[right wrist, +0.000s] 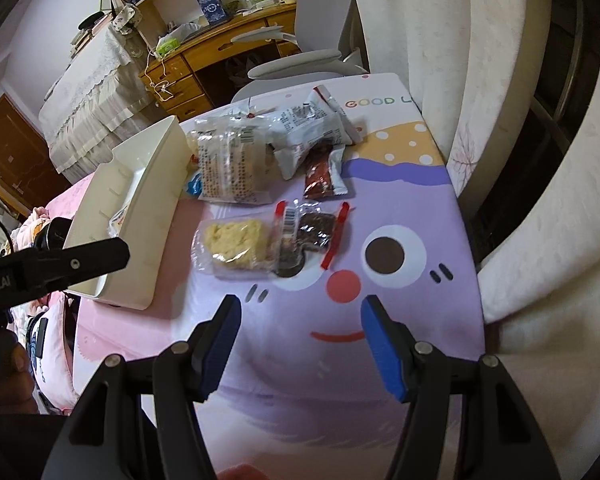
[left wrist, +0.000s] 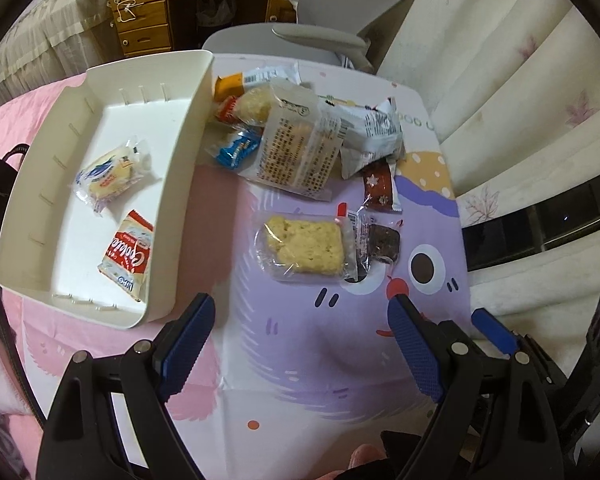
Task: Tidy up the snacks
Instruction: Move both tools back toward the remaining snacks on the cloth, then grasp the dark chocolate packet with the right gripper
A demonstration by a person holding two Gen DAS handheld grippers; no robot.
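Both pairs of tongs hung empty over the cartoon-printed table top (left wrist: pixel 300 360): the left gripper (left wrist: pixel 300 344) stood with its blue pads wide apart, the right gripper (right wrist: pixel 300 344) at a middling gap, nothing between the jaws of either. Just ahead of both lay the nearest loose snacks, a pale cake in clear wrap (left wrist: pixel 306 250) touching a dark brownie in clear wrap (left wrist: pixel 382 246) on its right. Beyond these sat the remaining heap, topped by a large printed clear packet (left wrist: pixel 300 148). To the left of the left gripper stood the white tray (left wrist: pixel 180 184), the apparent destination, already holding two items: a small clear-wrapped cake (left wrist: pixel 110 174) and a red-and-white biscuit packet (left wrist: pixel 128 256). Judged from this layout, the step in hand was the approach to the next snack; it would go best by straddling the pale cake across its short sides, closing gently so the wrap was pinched without crushing the crumb, and lifting clear of the brownie before crossing the tray wall. Count: two grippers, one tray, two snacks trayed, roughly nine still loose, the heap hiding an exact tally.
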